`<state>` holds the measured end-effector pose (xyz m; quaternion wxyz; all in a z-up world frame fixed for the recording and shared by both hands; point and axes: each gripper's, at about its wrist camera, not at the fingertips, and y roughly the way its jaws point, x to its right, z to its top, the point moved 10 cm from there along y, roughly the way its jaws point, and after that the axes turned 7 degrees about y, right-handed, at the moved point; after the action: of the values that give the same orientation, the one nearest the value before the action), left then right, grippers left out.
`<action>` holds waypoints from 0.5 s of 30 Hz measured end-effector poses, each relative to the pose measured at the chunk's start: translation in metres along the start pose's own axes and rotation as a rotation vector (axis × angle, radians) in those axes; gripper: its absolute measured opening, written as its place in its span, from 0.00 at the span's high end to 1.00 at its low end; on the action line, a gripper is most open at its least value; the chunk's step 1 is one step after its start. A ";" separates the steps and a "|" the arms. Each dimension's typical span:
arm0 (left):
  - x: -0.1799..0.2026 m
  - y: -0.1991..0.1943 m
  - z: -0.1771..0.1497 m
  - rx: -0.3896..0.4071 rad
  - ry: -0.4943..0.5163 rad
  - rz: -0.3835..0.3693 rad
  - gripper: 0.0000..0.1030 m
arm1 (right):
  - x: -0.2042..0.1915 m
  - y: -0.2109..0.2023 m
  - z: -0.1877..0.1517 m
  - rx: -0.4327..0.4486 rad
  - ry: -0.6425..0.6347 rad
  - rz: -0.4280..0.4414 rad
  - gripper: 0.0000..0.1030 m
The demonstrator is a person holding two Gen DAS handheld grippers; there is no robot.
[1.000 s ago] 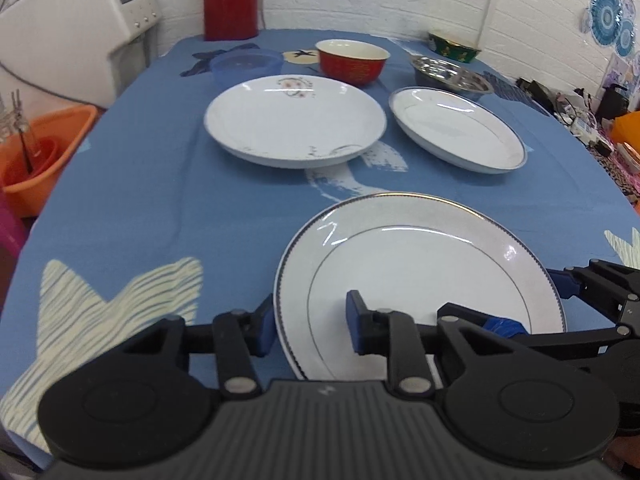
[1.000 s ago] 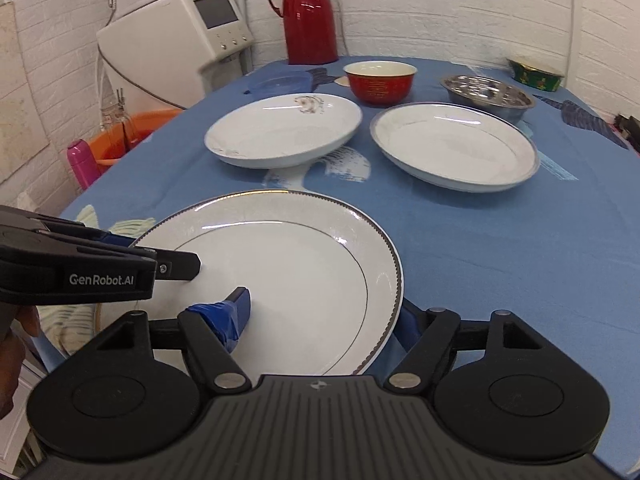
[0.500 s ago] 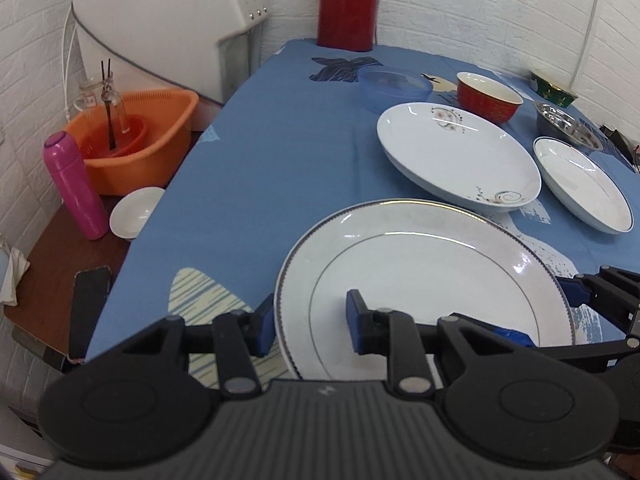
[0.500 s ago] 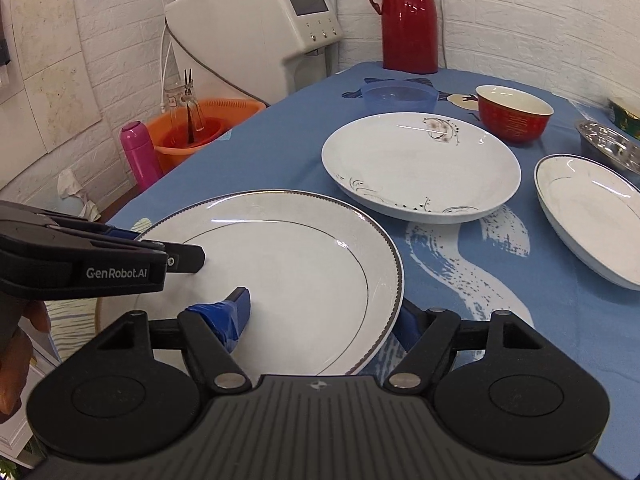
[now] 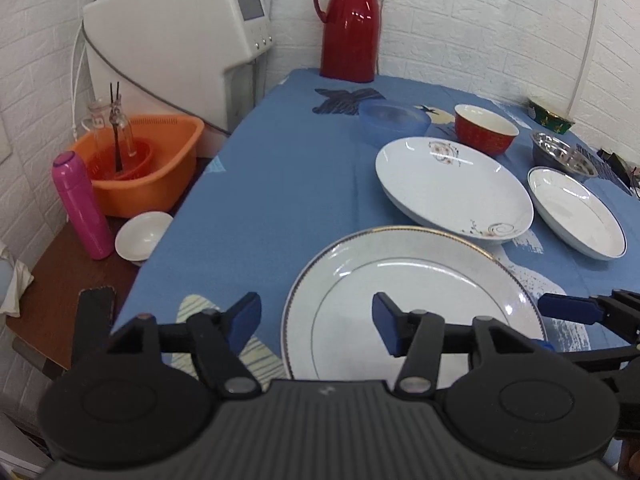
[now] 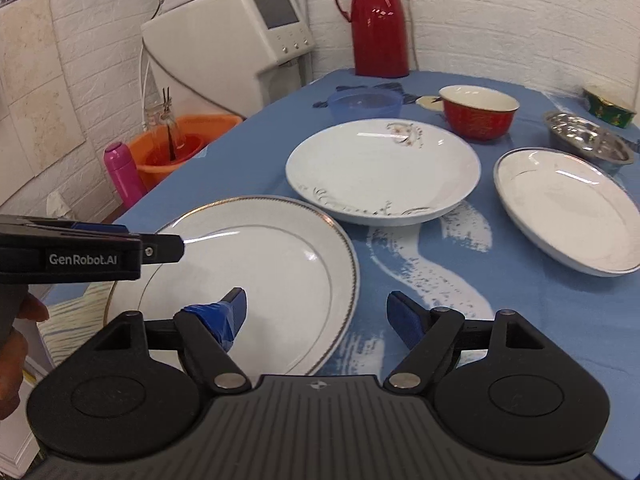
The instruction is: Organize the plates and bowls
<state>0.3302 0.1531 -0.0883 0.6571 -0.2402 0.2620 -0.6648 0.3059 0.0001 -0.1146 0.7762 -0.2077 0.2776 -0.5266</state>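
A gold-rimmed white plate [image 5: 420, 280] lies flat on the blue tablecloth near the front edge. My left gripper [image 5: 316, 320] is open, straddling the plate's left rim. My right gripper [image 6: 316, 312] is open too, its taped left finger over the plate [image 6: 260, 248] and its right finger clear of the rim. Behind the plate sit a patterned deep plate [image 6: 380, 168] and a blue-rimmed plate [image 6: 568, 208]. Further back are a red bowl [image 6: 478, 116], a steel bowl [image 6: 588, 140] and a blue plastic bowl [image 6: 364, 104].
A red thermos [image 5: 348, 24] stands at the table's far end beside a white machine [image 5: 180, 52]. Left of the table, a low side table holds an orange basin [image 5: 148, 168], a pink bottle [image 5: 80, 204], a small white bowl [image 5: 142, 236] and a phone [image 5: 94, 312].
Both grippers swung left with the gold-rimmed plate. Now the left gripper's fingers stand wider apart and the plate's rim has slipped off the right gripper's right finger.
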 end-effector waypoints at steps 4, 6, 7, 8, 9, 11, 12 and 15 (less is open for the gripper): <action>0.008 -0.010 0.008 0.011 -0.018 -0.035 0.47 | 0.010 -0.019 0.008 0.052 -0.024 -0.063 0.37; 0.017 -0.013 0.008 0.012 -0.019 -0.054 0.45 | 0.015 -0.024 0.007 0.061 -0.036 -0.094 0.37; 0.022 -0.014 0.008 0.010 -0.019 -0.064 0.45 | 0.019 -0.026 0.007 0.061 -0.033 -0.106 0.37; 0.027 -0.015 0.007 0.007 -0.016 -0.075 0.44 | 0.022 -0.028 0.005 0.058 -0.027 -0.117 0.37; 0.032 -0.016 0.006 0.004 -0.013 -0.084 0.44 | 0.025 -0.030 0.004 0.056 -0.021 -0.128 0.37; 0.043 -0.019 0.005 -0.002 -0.007 -0.101 0.44 | 0.031 -0.035 0.002 0.057 -0.007 -0.143 0.37; 0.047 -0.020 0.005 0.000 -0.003 -0.105 0.44 | 0.035 -0.037 0.000 0.056 0.002 -0.151 0.37; 0.060 -0.027 0.007 0.011 0.022 -0.106 0.42 | 0.047 -0.045 -0.002 0.060 0.021 -0.195 0.37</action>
<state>0.3139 0.0928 -0.0666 0.6192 -0.2430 0.2526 -0.7026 0.2867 -0.0598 -0.0991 0.7239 -0.2049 0.2486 -0.6101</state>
